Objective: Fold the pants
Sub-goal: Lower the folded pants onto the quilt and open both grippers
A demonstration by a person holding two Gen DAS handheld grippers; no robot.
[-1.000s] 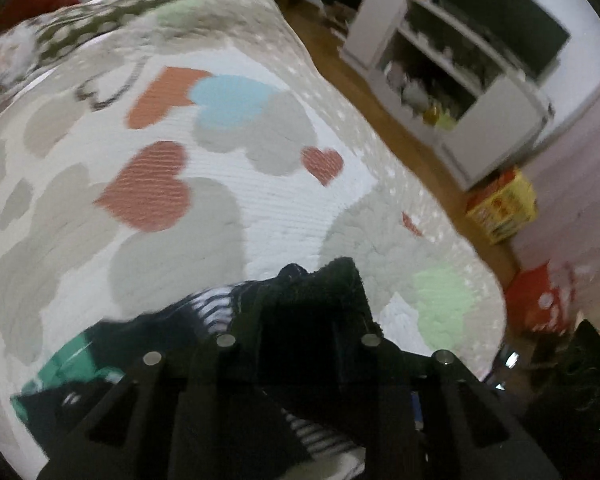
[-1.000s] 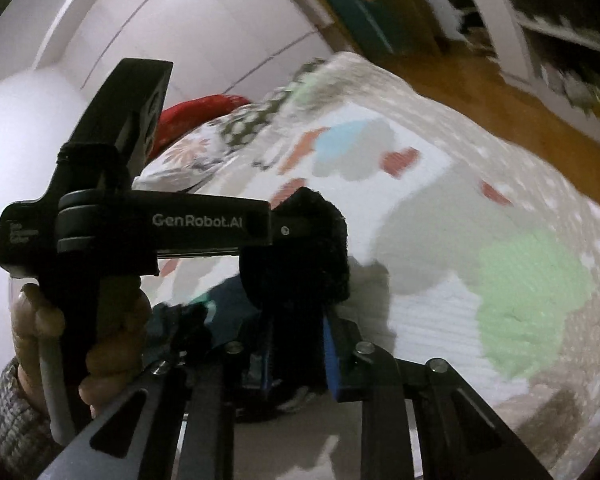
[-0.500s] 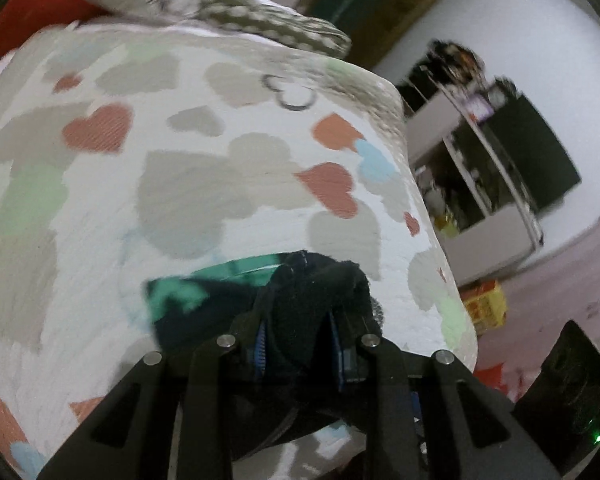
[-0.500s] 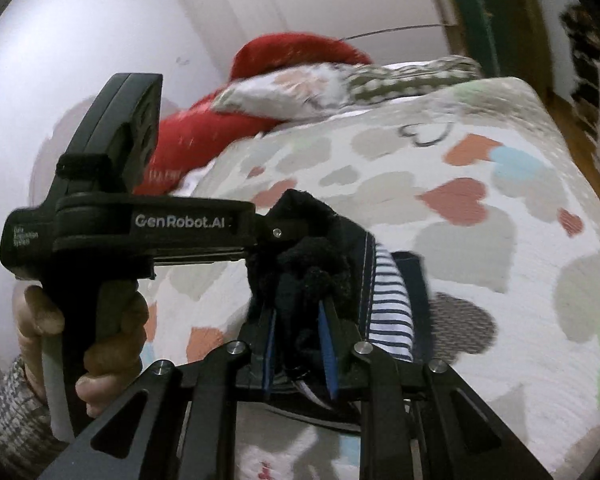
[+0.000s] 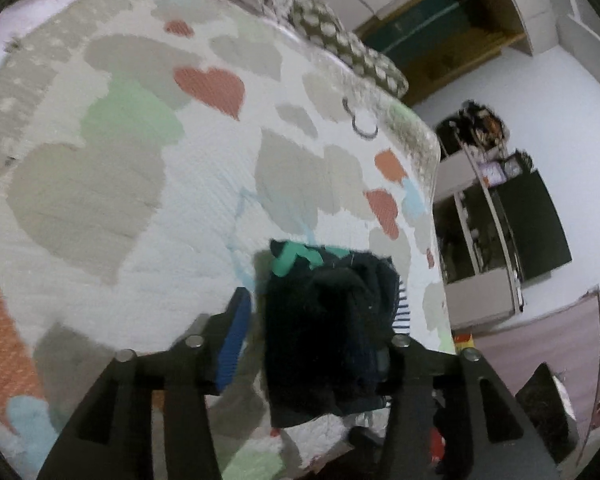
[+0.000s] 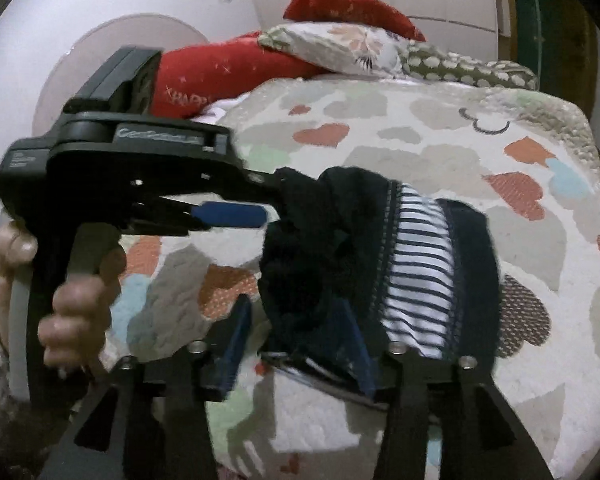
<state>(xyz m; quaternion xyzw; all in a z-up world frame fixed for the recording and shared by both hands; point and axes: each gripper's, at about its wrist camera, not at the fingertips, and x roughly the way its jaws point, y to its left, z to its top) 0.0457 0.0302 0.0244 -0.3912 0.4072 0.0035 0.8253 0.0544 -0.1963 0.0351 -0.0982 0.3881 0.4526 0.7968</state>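
Both claws have let go within the last half second: the left claw [image 5: 312, 344] and the right claw [image 6: 296, 344], each clamped on dark cloth a moment ago, now stand with their blue-padded fingers spread apart, the fabric loose between them rather than pinched. The pants [image 6: 380, 264], dark with a navy-and-white striped lining showing, lie bunched on the bed [image 6: 440, 168], near the front edge of the quilt (a green patch on the cloth shows in the left wrist view). Seen from the right wrist camera, the left claw reaches in from the left, its upper finger apparently touching the far top of the bundle, the person's left hand [image 6: 76, 312] wrapped around the grip. The release suggests one fold has just been laid down, though the heap looks lumpy and probably wants smoothing or another fold before the job counts as done. The bed is covered by a white quilt printed with grey, coral, mint and pale blue hearts; a red cushion [image 6: 240, 72] and a floral pillow [image 6: 340, 48] sit at the far end against a white wall. Off the bed's right side, in the left wrist view, a white shelving unit [image 5: 480, 248] with a dark screen [image 5: 536, 224] stands by the wall, and a green door frame shows farther back.
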